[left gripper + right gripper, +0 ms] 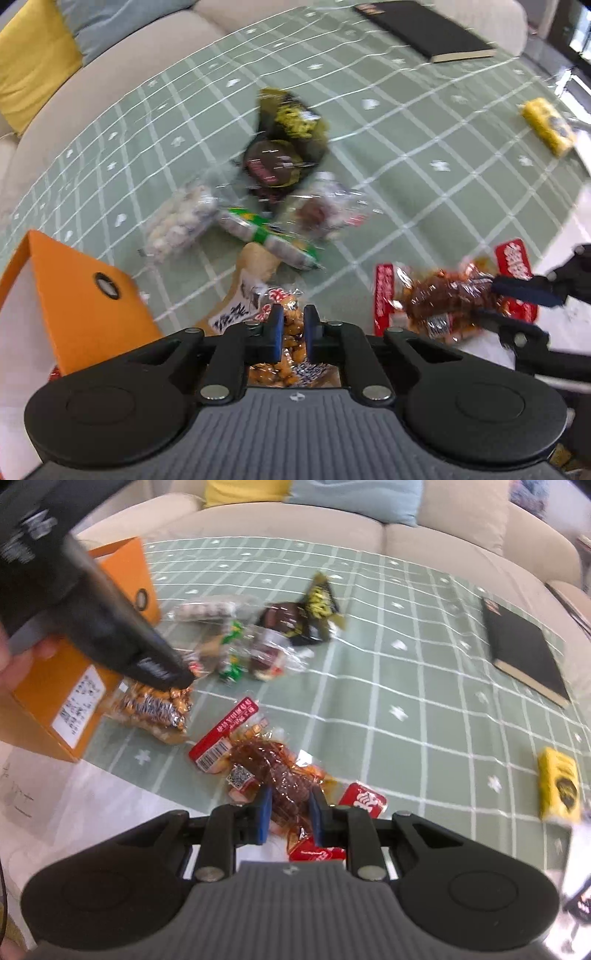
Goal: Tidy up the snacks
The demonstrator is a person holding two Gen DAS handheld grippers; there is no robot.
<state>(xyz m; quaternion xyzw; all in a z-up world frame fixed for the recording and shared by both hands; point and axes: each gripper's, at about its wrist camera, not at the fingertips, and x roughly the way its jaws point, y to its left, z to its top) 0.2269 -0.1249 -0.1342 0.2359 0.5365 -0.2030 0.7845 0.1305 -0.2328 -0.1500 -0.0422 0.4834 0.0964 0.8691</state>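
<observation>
Snacks lie scattered on the green checked tablecloth [424, 686], and you have one in each claw. Your left gripper [293, 328] is clenched on the clear bag of golden-brown nuts [155, 709], which sits at the cloth's near edge, just beside the orange box [55, 698]. Your right gripper [290, 812] is grasping the red-trimmed pack of glossy brown pieces [269, 764], its blue pads pinching the clear middle, also at the near edge. The red pack's long axis runs diagonally, from its barcode end towards the box to its other red end under your right claw. The nut bag's long axis I judge to run roughly along the box's side, though blur makes this uncertain. The box lies to the left of both claws, and your left hand is plainly nearer it, so that bag probably goes first. A loose heap of other packets [273, 192] waits near the cloth's middle, a yellow packet [559, 790] towards the right edge, and a black notebook [524, 646] at the far right corner.
</observation>
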